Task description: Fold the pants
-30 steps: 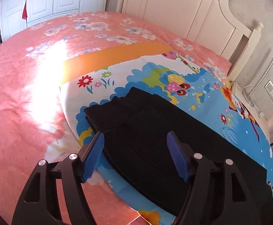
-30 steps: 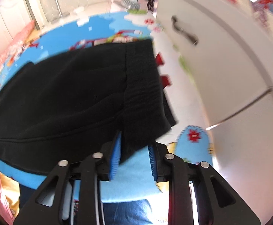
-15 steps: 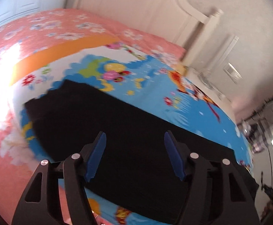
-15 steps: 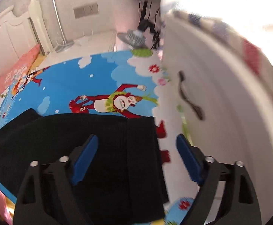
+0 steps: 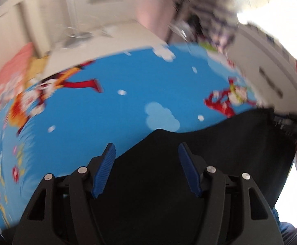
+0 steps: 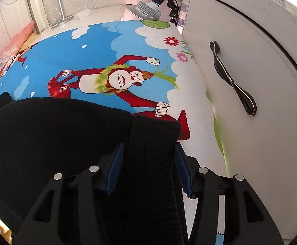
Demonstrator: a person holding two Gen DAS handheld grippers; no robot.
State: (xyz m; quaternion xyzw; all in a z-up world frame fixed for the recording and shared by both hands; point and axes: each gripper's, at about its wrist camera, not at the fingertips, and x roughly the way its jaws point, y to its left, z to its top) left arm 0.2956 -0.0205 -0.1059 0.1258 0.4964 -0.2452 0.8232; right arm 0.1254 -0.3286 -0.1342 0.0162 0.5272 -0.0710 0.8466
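Black pants [image 6: 52, 143] lying flat on the cartoon sheet [image 6: 91, 47], waistband end nearest the white cabinet [image 6: 260, 65]. Right claw [image 6: 148, 169] closing around the waistband [image 6: 152, 143], pads not yet pressing. Left claw [image 5: 147, 169] spread wide above the pants, farther from the cabinet, gripping nothing.

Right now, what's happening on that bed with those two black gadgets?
A person is folding black pants laid on a cartoon sheet, using a hand-held gripper in each hand. The right gripper has its fingers either side of the ribbed waistband and is closing on it. The left gripper hovers open over the pants' far edge, gripping nothing; its view is blurred.
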